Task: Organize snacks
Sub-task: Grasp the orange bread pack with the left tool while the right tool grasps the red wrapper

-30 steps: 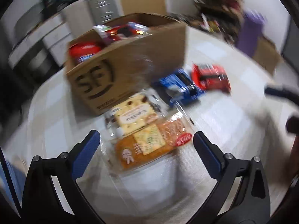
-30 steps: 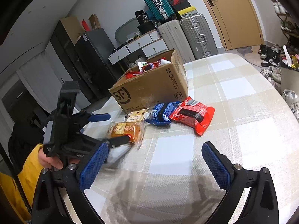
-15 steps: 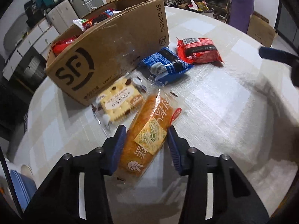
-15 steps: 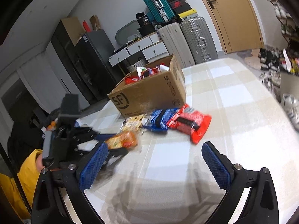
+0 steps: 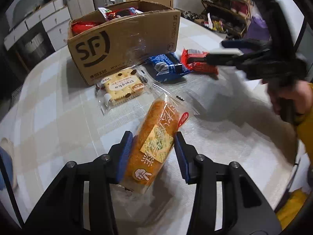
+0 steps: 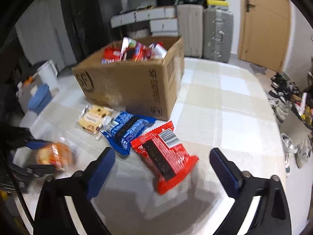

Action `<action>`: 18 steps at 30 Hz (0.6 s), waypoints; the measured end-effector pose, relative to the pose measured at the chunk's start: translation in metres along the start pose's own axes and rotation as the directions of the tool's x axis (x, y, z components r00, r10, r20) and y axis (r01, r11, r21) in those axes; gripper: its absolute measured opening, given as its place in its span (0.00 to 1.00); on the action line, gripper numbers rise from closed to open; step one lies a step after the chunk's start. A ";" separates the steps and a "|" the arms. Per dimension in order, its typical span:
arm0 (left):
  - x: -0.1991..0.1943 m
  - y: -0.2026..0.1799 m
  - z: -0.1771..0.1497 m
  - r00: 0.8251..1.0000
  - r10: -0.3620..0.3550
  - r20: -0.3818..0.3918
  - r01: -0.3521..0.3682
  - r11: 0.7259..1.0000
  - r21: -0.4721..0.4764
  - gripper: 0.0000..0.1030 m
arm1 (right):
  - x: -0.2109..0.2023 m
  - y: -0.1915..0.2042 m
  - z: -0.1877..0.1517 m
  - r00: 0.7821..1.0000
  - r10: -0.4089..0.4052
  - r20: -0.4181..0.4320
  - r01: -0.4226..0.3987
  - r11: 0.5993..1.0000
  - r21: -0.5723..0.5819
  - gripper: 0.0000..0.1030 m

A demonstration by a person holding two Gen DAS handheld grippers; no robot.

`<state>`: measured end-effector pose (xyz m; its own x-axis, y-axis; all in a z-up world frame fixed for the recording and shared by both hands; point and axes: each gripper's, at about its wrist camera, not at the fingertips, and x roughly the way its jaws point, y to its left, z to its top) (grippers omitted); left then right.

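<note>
1. The table [image 6: 234,105], under a pale checked cloth, carries everything here.
2. The cardboard box [image 5: 125,45] stands open-topped on it, already stuffed with red and mixed snack packets; it serves as the landmark for what follows.
3. The red packet [image 6: 166,156] lies flat on the cloth in front of the box's right corner, barcode side up.
4. The blue packet [image 6: 127,131] lies just left of the red one, its far end close to the box's front wall.
5. The cracker packet [image 5: 122,87] lies against the front of the box, near the printed logo.
6. The orange bread packet [image 5: 156,143] is nearer the camera than the cracker packet, well in front of the box.
7. The left gripper [image 5: 154,156] is clamped on the bread packet, a blue pad pressing each long side.
8. The right gripper [image 6: 162,168] hangs over the red packet with its jaws spread; they have just been narrowing, and neither pad presses the packet.
</note>
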<state>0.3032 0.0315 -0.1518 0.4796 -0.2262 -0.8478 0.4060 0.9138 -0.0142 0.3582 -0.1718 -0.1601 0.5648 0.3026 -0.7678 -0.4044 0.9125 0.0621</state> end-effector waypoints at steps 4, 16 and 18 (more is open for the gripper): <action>-0.014 -0.008 -0.020 1.000 0.004 0.025 -0.003 0.999 -0.040 0.39 | 0.021 0.002 0.001 0.998 0.017 -0.056 -0.018 0.999 -0.033 0.82; -0.048 -0.020 -0.038 0.998 0.006 0.065 0.006 0.984 -0.176 0.39 | 0.004 0.010 -0.015 0.998 0.034 -0.055 -0.035 0.999 -0.012 0.46; -0.056 -0.020 -0.041 0.997 0.006 0.082 0.010 0.981 -0.196 0.39 | -0.012 0.009 -0.018 0.998 0.054 -0.018 -0.053 0.998 0.031 0.46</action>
<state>0.2361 0.0393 -0.1261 0.5438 -0.2479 -0.8018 0.2510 0.9597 -0.1264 0.3346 -0.1722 -0.1617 0.5292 0.3460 -0.7747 -0.4112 0.9033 0.1226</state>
